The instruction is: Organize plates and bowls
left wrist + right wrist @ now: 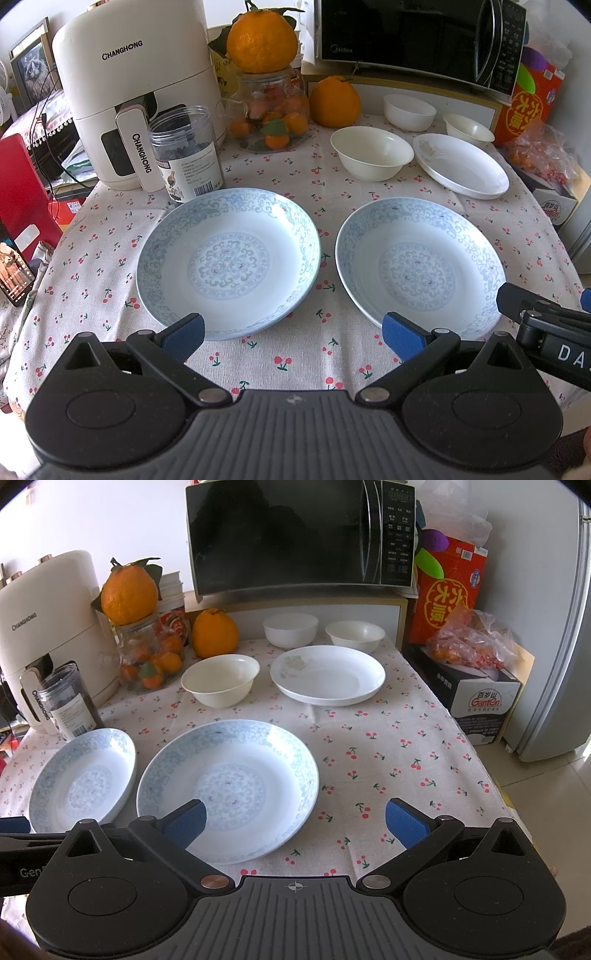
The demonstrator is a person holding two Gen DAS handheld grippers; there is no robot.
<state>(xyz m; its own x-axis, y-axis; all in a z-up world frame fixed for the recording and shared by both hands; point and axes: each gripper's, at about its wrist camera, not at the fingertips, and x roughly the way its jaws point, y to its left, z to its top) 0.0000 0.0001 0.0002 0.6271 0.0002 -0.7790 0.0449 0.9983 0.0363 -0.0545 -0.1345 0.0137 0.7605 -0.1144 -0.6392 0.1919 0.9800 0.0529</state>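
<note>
We hold our left gripper [291,336] and right gripper [293,821] low over the near edge of the cherry tablecloth [406,746], both with jaws wide apart and holding nothing. Two blue-patterned plates sit side by side near us, the left plate [227,258] and the right plate [227,782]. Farther back are a plain white plate [327,674] and three white bowls [219,679], in front of the microwave [295,535].

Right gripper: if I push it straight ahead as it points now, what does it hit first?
Probably the near blue-patterned plate: the open right gripper has its left finger already over the plate's near rim. The midline itself crosses bare tablecloth beside the plate; depth is unclear.
</note>
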